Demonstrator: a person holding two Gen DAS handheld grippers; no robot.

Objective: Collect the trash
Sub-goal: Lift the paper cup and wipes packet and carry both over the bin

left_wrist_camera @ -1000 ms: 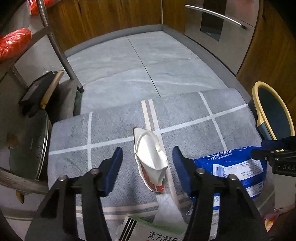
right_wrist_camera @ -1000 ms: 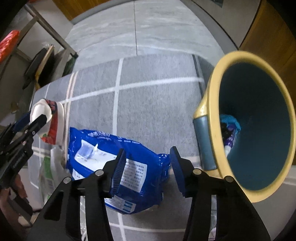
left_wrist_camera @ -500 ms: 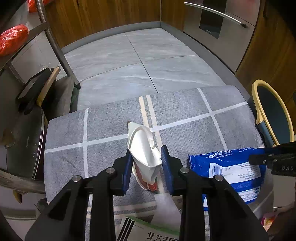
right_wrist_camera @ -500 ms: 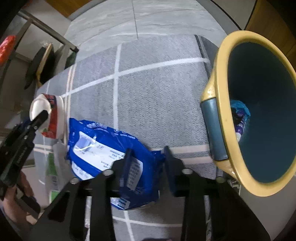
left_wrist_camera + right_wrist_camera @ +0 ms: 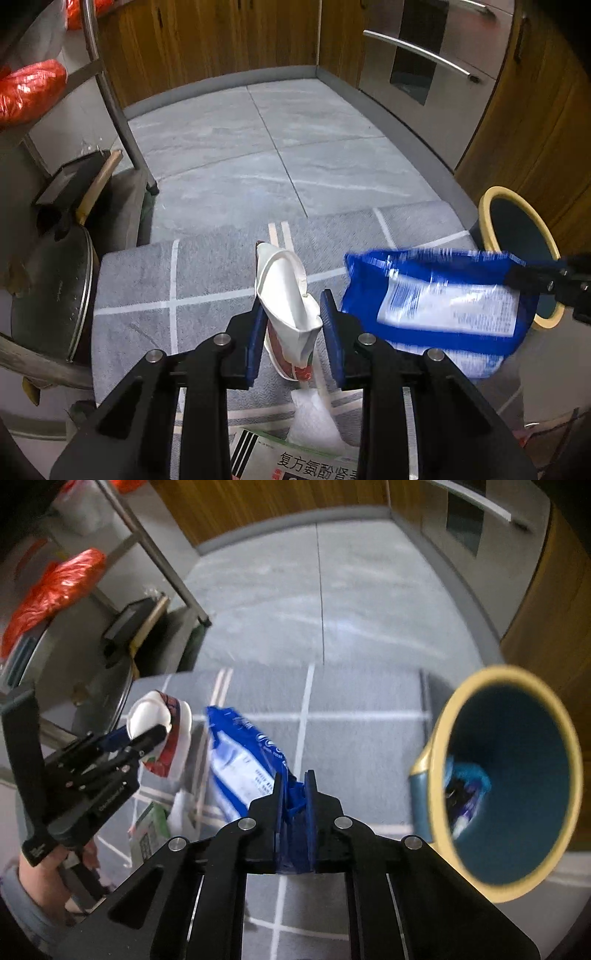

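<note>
My left gripper (image 5: 291, 326) is shut on a crushed white paper cup (image 5: 286, 291) with red print, held above the grey mat (image 5: 207, 273). The cup also shows in the right wrist view (image 5: 162, 727). My right gripper (image 5: 294, 794) is shut on the edge of a blue wipes packet (image 5: 243, 760), lifted off the mat; it looks blurred in the left wrist view (image 5: 443, 302). A yellow-rimmed teal bin (image 5: 513, 775) stands to the right with some trash inside; it also shows in the left wrist view (image 5: 517, 236).
A green-and-white medicine box (image 5: 295, 461) and a white tissue (image 5: 310, 417) lie on the mat's near edge. A metal rack with a red bag (image 5: 55, 594), a pot lid (image 5: 55, 295) and a dark box stands on the left. Wooden cabinets and an oven line the back.
Both grippers closed, the left on the paper cup and the right on the blue packet, then lifted them off the mat. The packet now hangs in the air, nearer the bin.
</note>
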